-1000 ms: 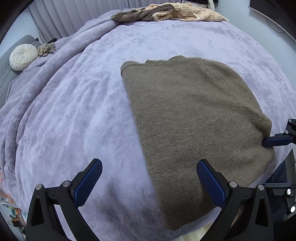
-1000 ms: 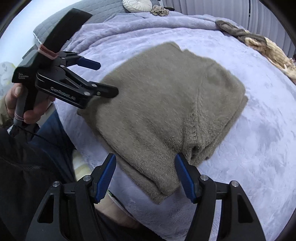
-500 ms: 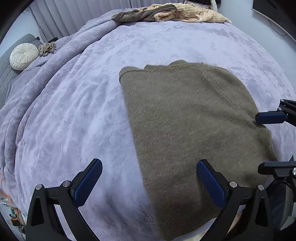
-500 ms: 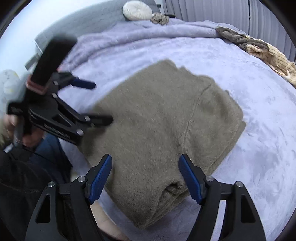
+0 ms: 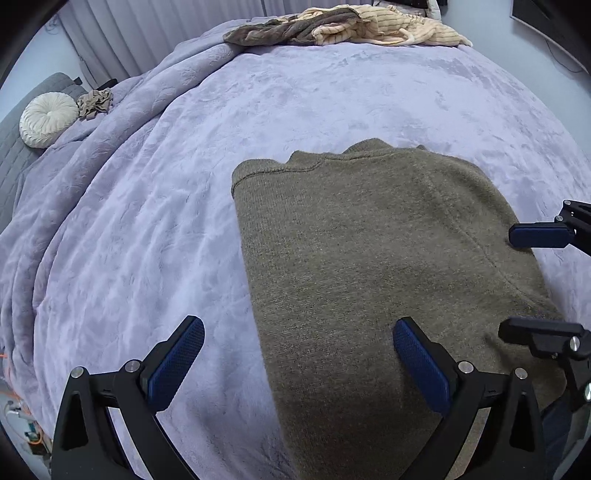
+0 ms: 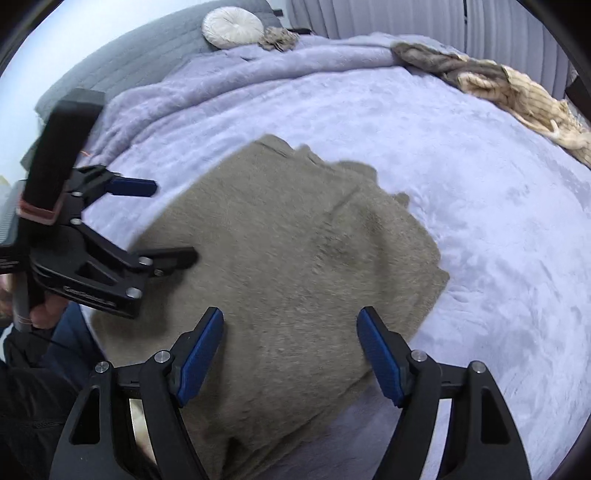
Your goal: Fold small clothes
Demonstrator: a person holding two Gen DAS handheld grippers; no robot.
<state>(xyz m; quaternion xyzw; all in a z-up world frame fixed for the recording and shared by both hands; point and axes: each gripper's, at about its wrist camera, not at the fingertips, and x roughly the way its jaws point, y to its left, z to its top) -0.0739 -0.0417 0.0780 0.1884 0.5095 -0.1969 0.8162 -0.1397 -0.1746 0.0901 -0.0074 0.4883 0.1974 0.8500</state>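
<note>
The olive-brown knitted sweater (image 5: 369, 266), already folded into a rough rectangle, lies flat on the lilac plush bedspread (image 5: 147, 221), at the near edge of the bed. The left gripper (image 5: 295, 365) stands spread, empty, one blue pad over bare bedspread and the other over the knit. The right gripper (image 6: 291, 354) is likewise spread above the sweater with nothing between its pads; its jaws have just been opening.

Risk: the sweater's near end overhangs the bed edge, so a one-sided pull would likely drag it off. The knit is thick and layered; a shallow pinch may catch only the top layer and undo the fold. The two tools work close together and could collide.

The right wrist view alone shows the person's hand (image 6: 44, 314) on the left tool and the uneven, stepped far-right corner of the fold. The left wrist view alone shows the neckline seam clearly. Both show the heap of brown and cream striped clothes (image 5: 343, 26) waiting at the far side.
</note>
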